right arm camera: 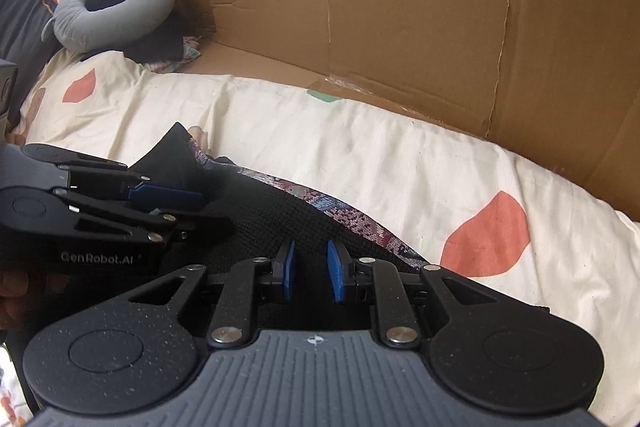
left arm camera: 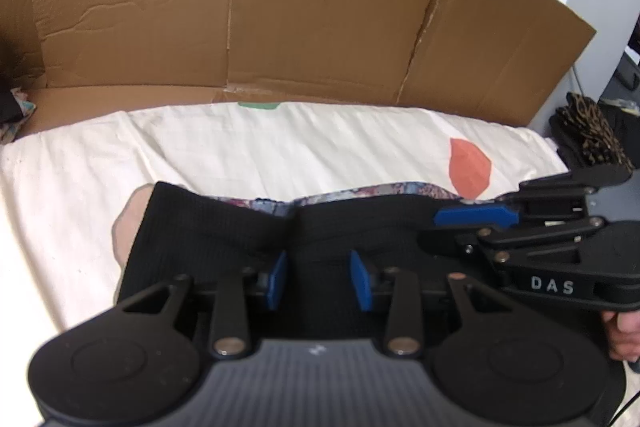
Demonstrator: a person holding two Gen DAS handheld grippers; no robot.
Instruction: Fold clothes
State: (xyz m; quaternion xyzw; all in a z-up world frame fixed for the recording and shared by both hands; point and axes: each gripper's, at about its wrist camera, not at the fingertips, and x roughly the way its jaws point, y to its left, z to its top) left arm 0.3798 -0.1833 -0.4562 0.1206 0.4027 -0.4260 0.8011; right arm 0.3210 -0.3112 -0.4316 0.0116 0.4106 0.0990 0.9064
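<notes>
Black grippers with blue fingers (left arm camera: pixel 277 281); silver screws; white "DAS" and "GenRobot.AI" lettering.

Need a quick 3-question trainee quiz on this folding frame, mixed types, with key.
1. True or false: the black garment lies on a cream sheet with coloured patches.
2. What stands behind the sheet? A) a cardboard panel B) a mirror C) a wire rack
3. Fill in: the pads of the left gripper are coloured ____.

Key: 1 true; 2 A; 3 blue.
</notes>
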